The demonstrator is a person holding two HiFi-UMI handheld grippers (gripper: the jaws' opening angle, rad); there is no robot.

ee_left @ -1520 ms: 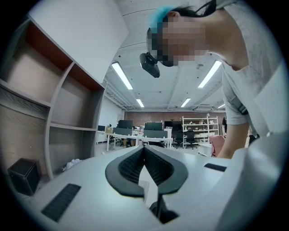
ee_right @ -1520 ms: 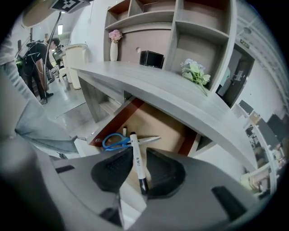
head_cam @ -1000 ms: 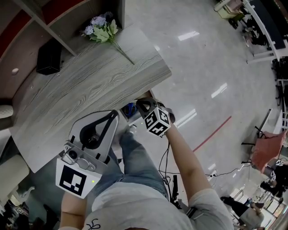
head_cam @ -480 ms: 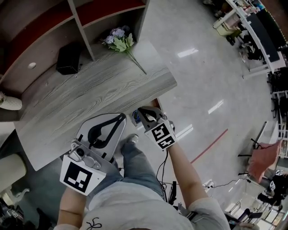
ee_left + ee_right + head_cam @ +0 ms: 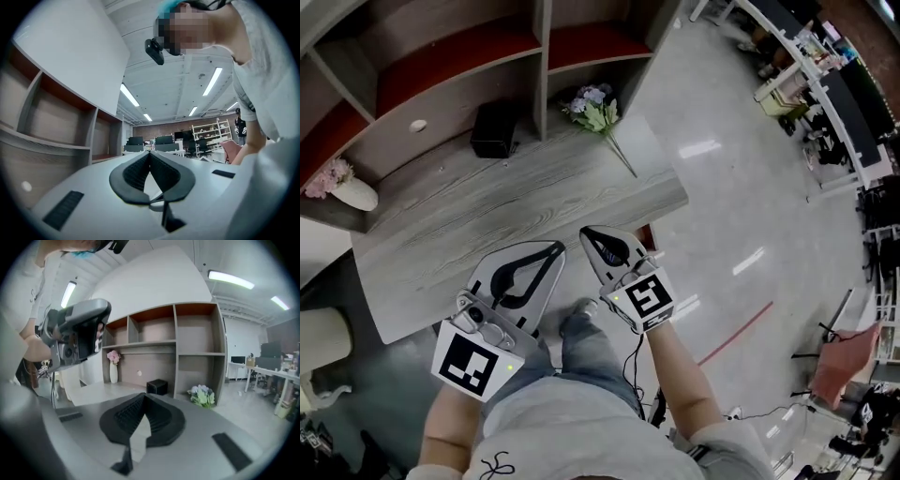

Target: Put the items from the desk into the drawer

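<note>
Both grippers now sit higher than a second ago: the right gripper [image 5: 585, 232], then dipped below the desk's front edge, has its tip over that edge, and more of the shelving shows. A large shelf unit [image 5: 459, 56] with grey dividers and reddish-brown boards stands along the far side of a pale grey wood-grain desk [image 5: 469, 225]. Glossy grey floor [image 5: 741, 178] spreads to the right, with office furniture far off. The person stands at the desk's near edge, blue jeans [image 5: 591, 352] visible below, holding one gripper in each hand. The left gripper [image 5: 558, 246] is white and lies over the desk's near edge, pointing toward the shelves; in the left gripper view its black ribbed jaws are pressed together at the tip with nothing between them. The right gripper is just beside it, and in the right gripper view its jaws are likewise pressed together and hold nothing. A black box [image 5: 495, 129] rests on the desk at the back, against the shelf unit, well apart from both grippers. A bunch of pale purple flowers [image 5: 595, 108] with green leaves lies on the desk's far right corner, stem pointing toward the front. A white vase [image 5: 354, 193] holding pink blooms stands at the far left. A reddish-brown sliver [image 5: 647, 234] shows under the desk's edge beside the right gripper; whether it is the drawer cannot be told.
</note>
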